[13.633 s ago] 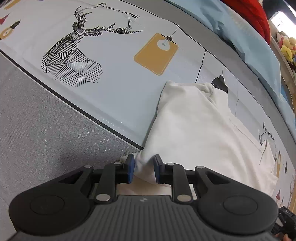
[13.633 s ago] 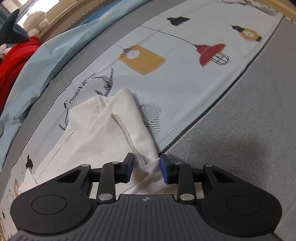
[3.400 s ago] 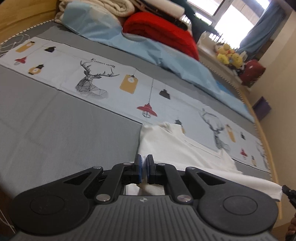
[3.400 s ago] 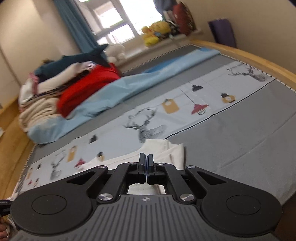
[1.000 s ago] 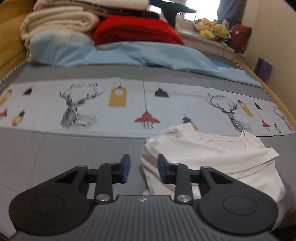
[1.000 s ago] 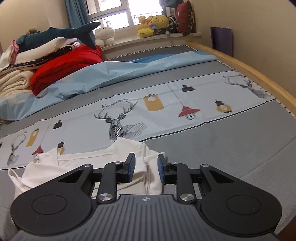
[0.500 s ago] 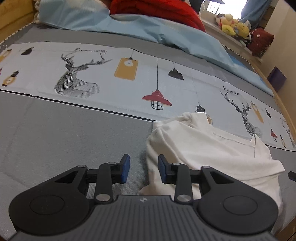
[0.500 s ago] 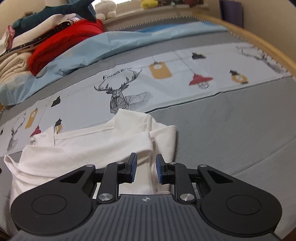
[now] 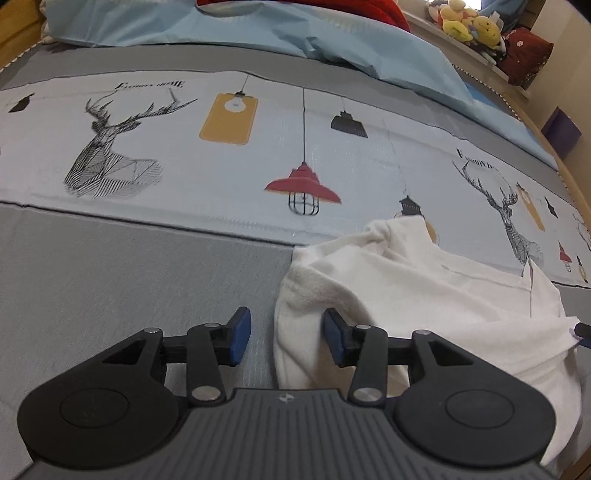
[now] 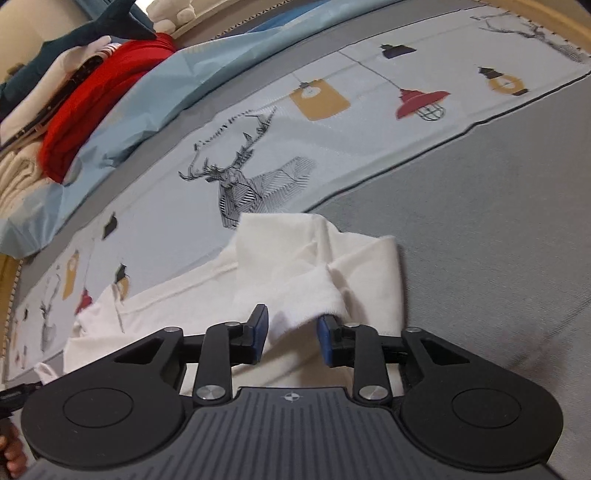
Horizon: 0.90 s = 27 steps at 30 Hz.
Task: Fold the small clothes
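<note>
A white small garment [image 9: 424, 291] lies crumpled on the grey bed sheet [image 9: 129, 280], partly over the printed band with deer and lamps. In the left wrist view my left gripper [image 9: 287, 338] hangs low over the garment's left folded edge. That edge lies between its blue pads [image 9: 240, 334], nearer the right one; the jaws are opening and do not press on it. In the right wrist view my right gripper [image 10: 291, 334] straddles a folded hem of the garment [image 10: 295, 280]. Its jaws are closing, with the cloth between the pads [image 10: 258, 330] but not pinched.
A light blue quilt [image 9: 258, 29], a red blanket [image 10: 96, 96] and stacked cream bedding [image 10: 14, 177] lie at the far side of the bed. Plush toys [image 9: 465, 22] sit on the sill. A wooden bed frame [image 10: 535, 11] runs along the edge. A hand [image 10: 11, 454] shows bottom left.
Both grippers have sunk closer to the garment and tilted further down. The left jaws have spread wider; the right jaws have narrowed a little around the folded hem.
</note>
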Each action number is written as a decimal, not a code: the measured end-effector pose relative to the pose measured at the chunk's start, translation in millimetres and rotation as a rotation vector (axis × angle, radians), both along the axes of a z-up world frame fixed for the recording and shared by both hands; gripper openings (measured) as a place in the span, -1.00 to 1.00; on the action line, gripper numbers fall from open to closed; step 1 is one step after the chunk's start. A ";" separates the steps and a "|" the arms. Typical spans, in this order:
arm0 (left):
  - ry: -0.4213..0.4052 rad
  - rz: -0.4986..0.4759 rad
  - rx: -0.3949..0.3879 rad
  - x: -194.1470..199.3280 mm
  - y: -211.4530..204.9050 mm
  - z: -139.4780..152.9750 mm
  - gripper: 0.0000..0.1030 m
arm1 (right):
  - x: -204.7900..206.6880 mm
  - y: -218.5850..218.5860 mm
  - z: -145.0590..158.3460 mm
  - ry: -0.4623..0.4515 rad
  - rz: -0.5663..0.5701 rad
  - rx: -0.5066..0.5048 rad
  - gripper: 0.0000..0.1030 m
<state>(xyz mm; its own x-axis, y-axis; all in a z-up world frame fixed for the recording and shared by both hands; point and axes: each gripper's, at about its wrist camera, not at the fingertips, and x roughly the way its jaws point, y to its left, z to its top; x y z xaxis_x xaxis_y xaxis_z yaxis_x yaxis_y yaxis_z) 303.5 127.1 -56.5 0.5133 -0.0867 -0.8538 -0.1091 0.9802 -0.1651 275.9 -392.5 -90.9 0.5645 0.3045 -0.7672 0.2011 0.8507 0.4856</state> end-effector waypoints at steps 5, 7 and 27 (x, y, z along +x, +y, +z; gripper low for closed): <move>-0.006 -0.021 -0.022 14.1 -4.6 -3.8 -0.09 | 11.8 0.0 3.5 -0.025 -0.007 0.021 -0.97; -0.004 -0.044 -0.011 17.9 -6.9 -4.1 -0.49 | 17.0 -1.4 7.6 -0.052 -0.021 0.020 -0.98; -0.197 0.058 -0.056 27.3 -0.7 23.9 -0.30 | 17.8 -32.4 34.1 -0.222 -0.345 -0.053 -0.10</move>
